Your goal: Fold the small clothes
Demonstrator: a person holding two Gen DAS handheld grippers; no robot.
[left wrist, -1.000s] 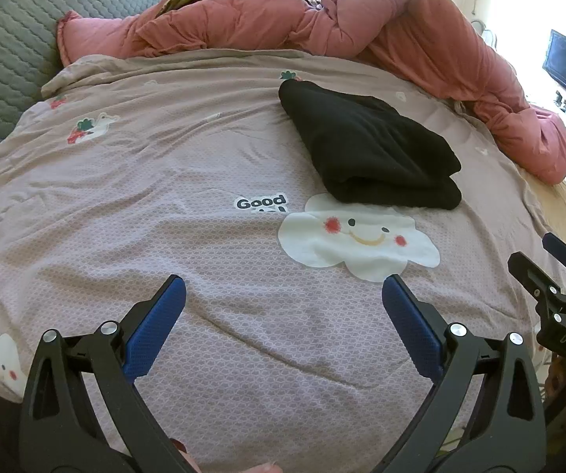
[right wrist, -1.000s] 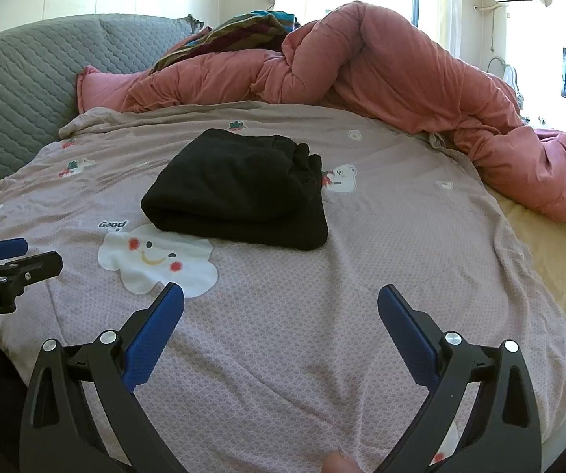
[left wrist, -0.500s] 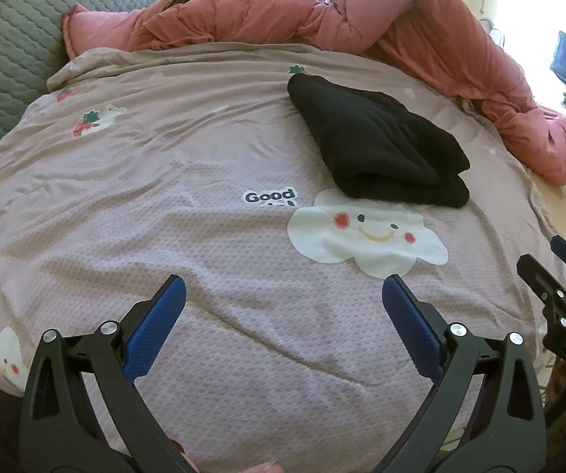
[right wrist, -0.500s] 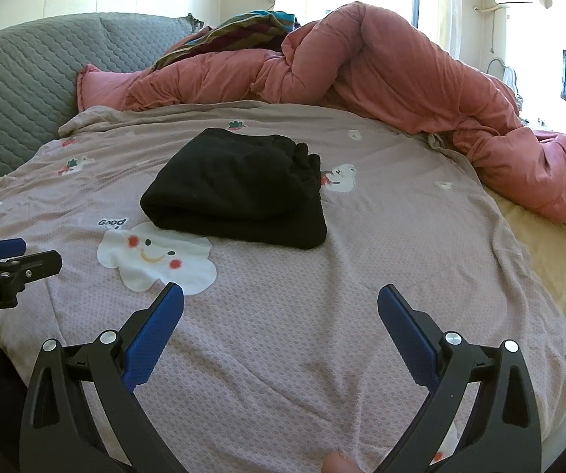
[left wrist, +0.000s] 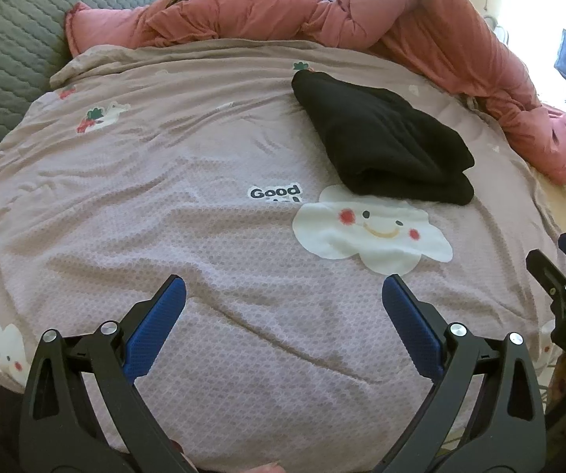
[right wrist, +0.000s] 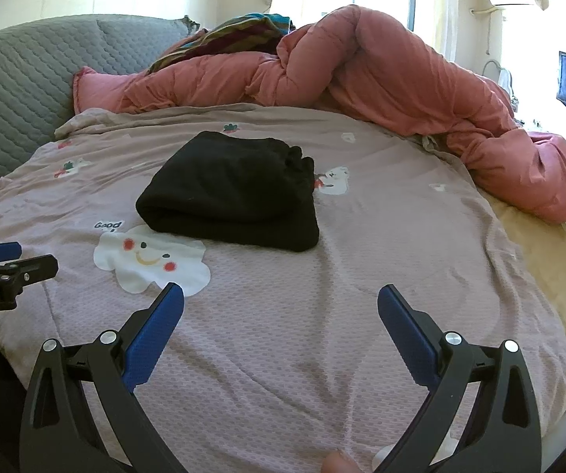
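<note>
Resting folded on the bed (right wrist: 322, 354): one black garment (right wrist: 231, 193), doubled over into a thick, compact bundle, with its rounded fold edge facing the viewer and a bunched, gathered end at the far right. Lying on a mauve bedsheet printed with cartoon clouds, the near edge just overlapping the top of a smiling white cloud print (right wrist: 149, 260) beside the word "Good". Heaped along the far side of the bed, a salmon-pink duvet (right wrist: 401, 79), with a striped fabric behind it and a grey quilted headboard (right wrist: 19, 79) to the left.

Hovering low over the near edge of the bed, well apart from the garment: left hand-held gripper (left wrist: 283, 295), blue-padded fingers spread wide, gripping nothing. Same for right hand-held gripper (right wrist: 281, 301): spread wide, empty, pointed toward the bundle.

Judging by the tidy stack and the empty grippers held back from it, folding of this piece looks finished. No other loose small clothes visible on the sheet, so what remains seems little, perhaps only setting the bundle aside or fetching another item from out of view.
</note>
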